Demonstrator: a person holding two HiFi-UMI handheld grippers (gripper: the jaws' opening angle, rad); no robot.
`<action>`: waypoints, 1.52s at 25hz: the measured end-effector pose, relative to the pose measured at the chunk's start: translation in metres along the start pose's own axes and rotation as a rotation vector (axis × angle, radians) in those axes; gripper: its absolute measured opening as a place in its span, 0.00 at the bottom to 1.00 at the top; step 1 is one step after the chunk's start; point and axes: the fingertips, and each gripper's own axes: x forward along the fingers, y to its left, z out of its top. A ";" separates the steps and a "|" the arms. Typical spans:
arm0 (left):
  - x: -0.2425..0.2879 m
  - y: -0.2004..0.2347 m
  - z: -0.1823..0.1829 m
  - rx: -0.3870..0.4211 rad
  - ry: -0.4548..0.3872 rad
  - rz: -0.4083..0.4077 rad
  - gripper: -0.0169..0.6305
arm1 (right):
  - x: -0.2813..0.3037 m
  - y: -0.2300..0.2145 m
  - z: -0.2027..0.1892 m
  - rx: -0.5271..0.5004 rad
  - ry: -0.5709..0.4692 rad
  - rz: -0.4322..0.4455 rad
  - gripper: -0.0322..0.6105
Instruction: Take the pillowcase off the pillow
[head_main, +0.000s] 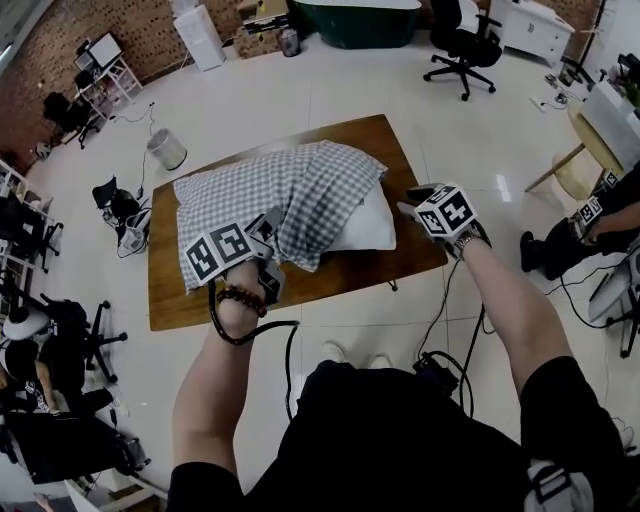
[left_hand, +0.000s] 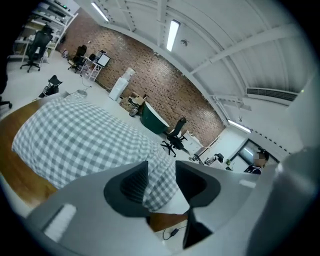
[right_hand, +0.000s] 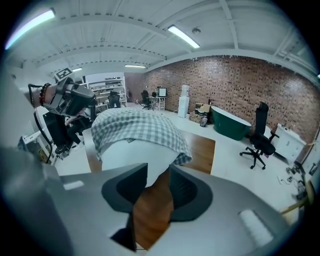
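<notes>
**A:** On the wooden table (head_main: 200, 300), in the head view, the checked pillowcase (head_main: 290, 180) is covering most of the white pillow (head_main: 368, 228), whose right end is lying bare. The left gripper (head_main: 268, 240) is hovering at the case's near hem, and the right gripper (head_main: 412, 202) is just beside the bare end.

**B:** And the left gripper view?

**A:** Its jaws are standing apart. Checked hem is showing between them, but the pads are not pressing on it.

**B:** The right gripper view?

**A:** Those jaws are gaping too, framing tabletop and the pillow's corner and holding nothing.

**B:** What is the step asking for?

**A:** Probably the right pinning the bare end while the left is biting a deep fold of hem and pulling straight away from that end.

**B:** Any writing?

**A:** Nothing readable is showing, only the square markers (head_main: 443, 212) on the grippers.
</notes>
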 end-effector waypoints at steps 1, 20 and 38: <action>0.002 -0.003 0.009 0.022 0.013 -0.006 0.30 | 0.002 0.000 0.004 0.006 0.002 -0.001 0.26; 0.085 -0.074 0.134 0.537 0.382 -0.187 0.36 | 0.024 -0.029 0.048 0.256 0.024 -0.001 0.35; 0.462 -0.131 0.149 0.772 0.853 -0.300 0.41 | 0.099 -0.228 0.066 0.450 -0.036 0.573 0.47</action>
